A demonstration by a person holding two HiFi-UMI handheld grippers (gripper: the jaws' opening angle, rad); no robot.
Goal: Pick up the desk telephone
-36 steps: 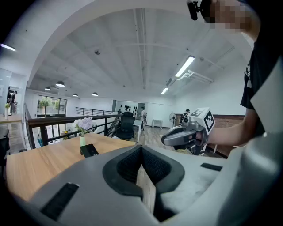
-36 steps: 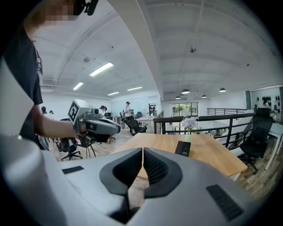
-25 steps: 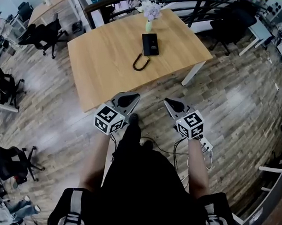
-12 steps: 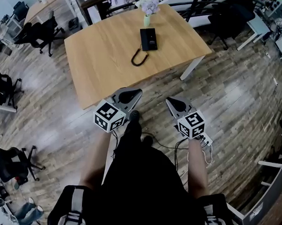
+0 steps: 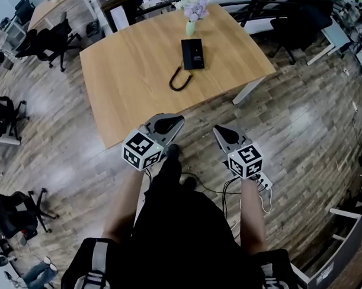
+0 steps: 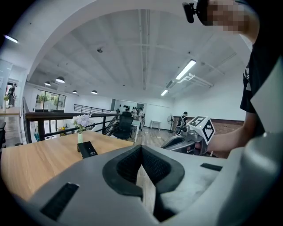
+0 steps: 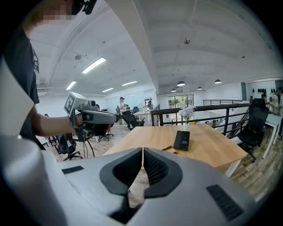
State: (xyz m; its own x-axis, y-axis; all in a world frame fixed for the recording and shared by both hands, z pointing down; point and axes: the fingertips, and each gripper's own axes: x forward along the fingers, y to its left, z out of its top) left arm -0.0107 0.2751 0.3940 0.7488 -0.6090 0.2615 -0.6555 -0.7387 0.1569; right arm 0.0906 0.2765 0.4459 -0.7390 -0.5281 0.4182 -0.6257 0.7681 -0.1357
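The black desk telephone lies flat on the far half of a wooden table, its coiled cord looping toward me. The phone also shows in the left gripper view and in the right gripper view. My left gripper is shut and empty, held over the floor just short of the table's near edge. My right gripper is shut and empty too, beside it to the right. Both are well short of the phone.
A small vase of pale flowers stands just behind the phone. A white table leg is at the right. Black office chairs stand at the left. A power strip with cables lies on the wood floor by my right hand.
The table and phone have shifted slightly in the head view as I stepped closer. Both grippers stayed shut and held side by side.
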